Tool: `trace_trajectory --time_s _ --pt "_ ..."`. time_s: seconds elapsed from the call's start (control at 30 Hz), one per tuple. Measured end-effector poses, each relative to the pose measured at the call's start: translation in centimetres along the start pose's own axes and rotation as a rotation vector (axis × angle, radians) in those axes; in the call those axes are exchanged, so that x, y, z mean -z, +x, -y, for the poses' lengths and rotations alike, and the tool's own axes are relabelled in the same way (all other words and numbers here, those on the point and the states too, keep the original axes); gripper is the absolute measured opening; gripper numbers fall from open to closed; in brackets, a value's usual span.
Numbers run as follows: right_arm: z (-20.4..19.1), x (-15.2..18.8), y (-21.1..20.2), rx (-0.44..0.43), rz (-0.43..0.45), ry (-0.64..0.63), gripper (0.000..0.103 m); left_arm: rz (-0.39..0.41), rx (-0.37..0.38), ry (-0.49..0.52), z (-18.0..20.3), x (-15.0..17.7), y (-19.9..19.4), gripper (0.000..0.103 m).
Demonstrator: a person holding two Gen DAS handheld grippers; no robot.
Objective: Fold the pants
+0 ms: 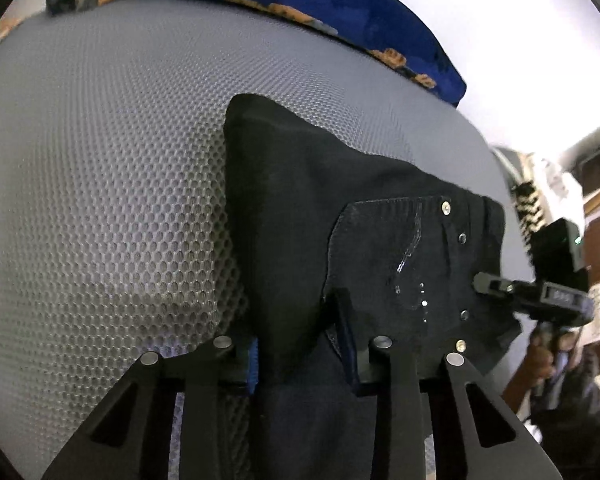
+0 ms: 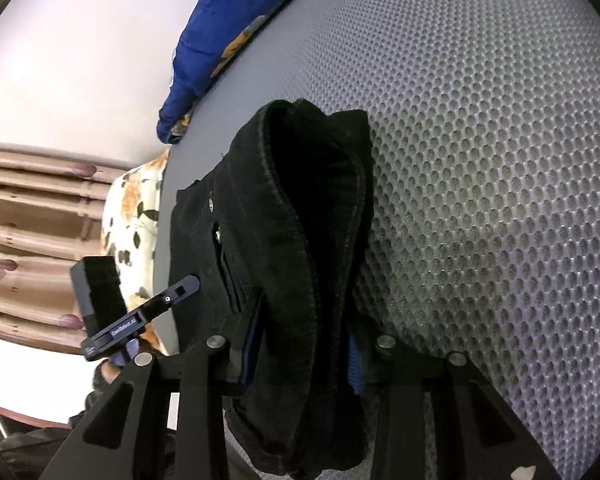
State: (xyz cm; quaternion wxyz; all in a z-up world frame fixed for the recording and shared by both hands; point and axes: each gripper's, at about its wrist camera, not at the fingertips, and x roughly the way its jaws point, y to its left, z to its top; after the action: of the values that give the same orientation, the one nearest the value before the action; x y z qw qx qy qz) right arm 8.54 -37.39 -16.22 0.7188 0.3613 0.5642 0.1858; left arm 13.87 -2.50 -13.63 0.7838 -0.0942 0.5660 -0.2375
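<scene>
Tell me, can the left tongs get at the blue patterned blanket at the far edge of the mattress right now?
Probably not yet: the left tongs are shut on the black pants, and the blue blanket lies well beyond them across bare grey mesh mattress. They would have to let go first.

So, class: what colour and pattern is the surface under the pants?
Grey honeycomb mesh surface, clearest in the right wrist view.

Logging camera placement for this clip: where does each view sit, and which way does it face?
Left wrist: on the left gripper, looking down along its fingers at the black pants on the grey mesh mat; right gripper and a hand at right.
Right wrist: on the right gripper, looking down at the pants; left gripper at left.
Shared: pants, mat, blue blanket.
</scene>
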Motion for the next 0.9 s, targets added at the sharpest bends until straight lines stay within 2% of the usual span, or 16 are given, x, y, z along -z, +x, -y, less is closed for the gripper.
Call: trace_trajectory --time_s 0.13,0.3,0.5,0.9 --pt "-0.9 0.1 0.3 0.027 0.020 -0.003 0.030 0.005 -0.042 0.028 0.7 -0.1 0.0 0.029" --pt "-2.3 0.3 0.2 0.075 0.055 -0.036 0.026 0.031 -0.084 0.088 2.0 -0.1 -0.6 0.020" --pt "-4.3 0.7 -0.1 0.087 0.081 -0.052 0.024 0.065 -0.033 0.085 2.0 0.3 -2.3 0.015" --pt "-8.1 1.9 1.4 0.052 0.070 -0.059 0.022 0.104 0.022 0.065 0.7 1.8 -5.6 0.014"
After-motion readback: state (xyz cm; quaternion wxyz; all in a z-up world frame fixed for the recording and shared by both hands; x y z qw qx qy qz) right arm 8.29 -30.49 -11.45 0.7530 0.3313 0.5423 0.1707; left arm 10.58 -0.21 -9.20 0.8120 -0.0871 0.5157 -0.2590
